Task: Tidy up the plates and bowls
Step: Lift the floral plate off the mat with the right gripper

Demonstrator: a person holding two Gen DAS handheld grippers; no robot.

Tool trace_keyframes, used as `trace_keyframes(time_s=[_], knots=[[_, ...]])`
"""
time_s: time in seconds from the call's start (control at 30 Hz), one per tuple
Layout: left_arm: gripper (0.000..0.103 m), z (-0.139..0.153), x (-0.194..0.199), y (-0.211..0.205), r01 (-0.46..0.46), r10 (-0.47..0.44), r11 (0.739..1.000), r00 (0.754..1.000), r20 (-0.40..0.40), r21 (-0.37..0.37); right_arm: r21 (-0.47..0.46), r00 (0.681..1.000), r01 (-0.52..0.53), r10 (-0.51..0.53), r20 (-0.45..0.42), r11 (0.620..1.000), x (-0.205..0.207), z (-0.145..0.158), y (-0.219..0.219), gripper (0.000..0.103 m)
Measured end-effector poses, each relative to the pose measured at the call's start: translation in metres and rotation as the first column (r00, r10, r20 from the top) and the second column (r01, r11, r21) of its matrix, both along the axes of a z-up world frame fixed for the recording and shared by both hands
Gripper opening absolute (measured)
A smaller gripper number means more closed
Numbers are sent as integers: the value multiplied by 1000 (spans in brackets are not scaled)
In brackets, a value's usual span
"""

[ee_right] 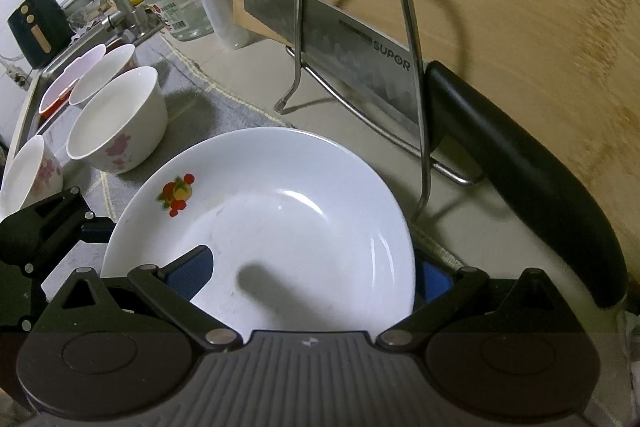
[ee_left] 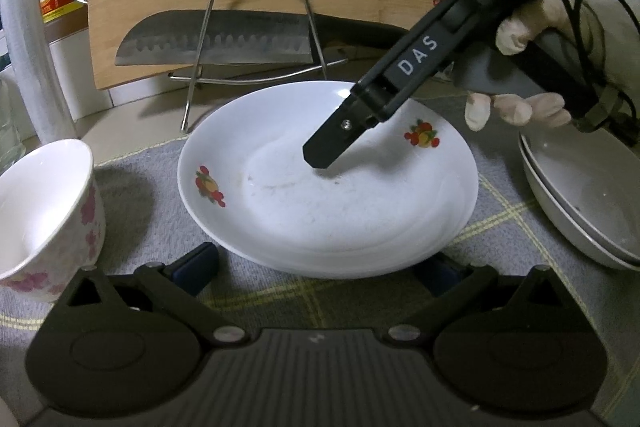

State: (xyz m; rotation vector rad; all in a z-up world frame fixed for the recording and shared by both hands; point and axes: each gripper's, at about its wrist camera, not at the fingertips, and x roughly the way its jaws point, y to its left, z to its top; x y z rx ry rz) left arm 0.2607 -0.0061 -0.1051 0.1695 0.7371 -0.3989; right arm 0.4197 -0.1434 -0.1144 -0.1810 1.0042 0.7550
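A: The right gripper [ee_right: 312, 273] is spread wide, one blue pad [ee_right: 191, 273] over the inside of the white fruit-print plate [ee_right: 264, 211] and the other outside its rim. Nothing is pinched yet.

B: And the left gripper [ee_left: 316, 267]?

A: Also wide apart, straddling the near rim of the same plate, holding nothing. The plate lies on the grey checked cloth [ee_left: 140, 227], near the counter's back edge.

B: The risk?

A: I think a thin, glossy rim could slip from the pads if the grip is shallow. The wire stand [ee_right: 360, 67] holding the cleaver [ee_right: 340, 55] is just behind; a tilted lift could knock it. The floral bowl [ee_right: 116, 123] sits close on the left.
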Motion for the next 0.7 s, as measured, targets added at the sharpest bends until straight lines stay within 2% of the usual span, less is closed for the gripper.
trace_keyframes(time_s=[0.17,0.4,0.7], knots=[[103,2,2,1,22,-22,1000,1000,-14,6,19,1000,-15,15,-14,1000,3,1,-3,103],[102,3,4,6,99,-99,995,995,-23,6,35,999,-28,30,-35,999,5,3,-5,103],[102,8,9,7,163,-163,986,987,-4,36,44,998,-44,45,-31,998,3,6,-3,103]])
